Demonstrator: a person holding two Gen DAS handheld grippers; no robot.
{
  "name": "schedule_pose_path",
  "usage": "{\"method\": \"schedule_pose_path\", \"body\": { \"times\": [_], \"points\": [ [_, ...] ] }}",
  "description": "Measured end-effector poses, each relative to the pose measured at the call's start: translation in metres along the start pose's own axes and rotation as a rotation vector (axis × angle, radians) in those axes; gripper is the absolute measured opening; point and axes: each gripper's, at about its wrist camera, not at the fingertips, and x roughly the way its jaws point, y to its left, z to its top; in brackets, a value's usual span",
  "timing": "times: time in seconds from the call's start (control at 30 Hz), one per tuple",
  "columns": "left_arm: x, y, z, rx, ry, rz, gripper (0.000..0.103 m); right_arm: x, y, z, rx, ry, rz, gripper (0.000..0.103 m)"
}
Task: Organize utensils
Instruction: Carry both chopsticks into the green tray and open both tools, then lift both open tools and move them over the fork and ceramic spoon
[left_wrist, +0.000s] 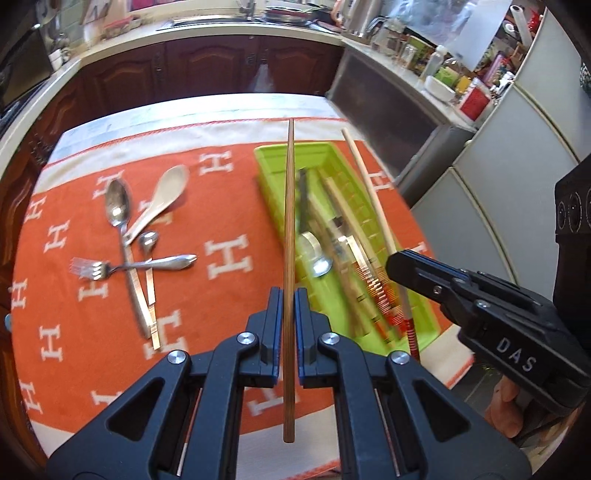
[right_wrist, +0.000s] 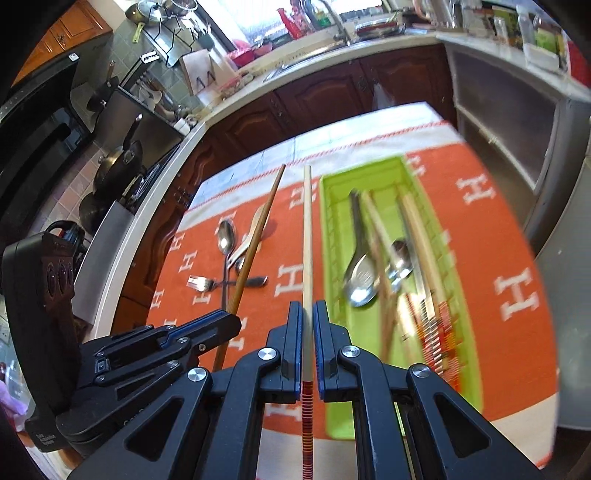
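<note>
My left gripper (left_wrist: 289, 295) is shut on a brown wooden chopstick (left_wrist: 290, 206) and holds it above the orange cloth, just left of the green tray (left_wrist: 271, 155). My right gripper (right_wrist: 307, 308) is shut on a pale chopstick with a red striped end (right_wrist: 307, 236), held left of the green tray (right_wrist: 334, 236). It also shows in the left wrist view (left_wrist: 397, 264), over the tray's right rim. The tray holds spoons and several chopsticks. On the cloth lie a metal spoon (left_wrist: 118, 205), a white ceramic spoon (left_wrist: 162, 199), a small spoon (left_wrist: 148, 240) and a fork (left_wrist: 92, 267).
The orange cloth with white H letters (left_wrist: 229, 258) covers the table. Dark wood cabinets (left_wrist: 207, 62) and a cluttered counter stand behind it. A grey appliance (left_wrist: 399, 122) is to the right. A stove with pans (right_wrist: 118, 166) is at the left.
</note>
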Motion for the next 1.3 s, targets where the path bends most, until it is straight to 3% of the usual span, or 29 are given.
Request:
{"method": "schedule_pose_path", "body": {
  "times": [0.27,0.53,0.73,0.93,1.3],
  "points": [
    [0.019,-0.039,0.027,-0.026,0.033,-0.057,0.004,-0.013,-0.038,0.040,-0.037,-0.002,-0.142,0.005],
    [0.047,-0.054,0.038,-0.022,0.055,-0.038,0.004,0.010,-0.062,0.058,-0.060,0.053,-0.186,0.006],
    [0.059,-0.056,0.034,0.024,0.080,0.000,0.006,0.030,-0.068,0.065,-0.043,0.067,-0.190,0.007],
    [0.047,-0.055,0.019,0.080,0.050,0.041,0.032,0.038,-0.065,0.056,-0.032,0.065,-0.185,0.007],
    [0.007,-0.035,-0.004,0.141,-0.039,0.129,0.034,0.035,-0.036,0.025,-0.029,0.065,-0.121,0.007]
  ]
}}
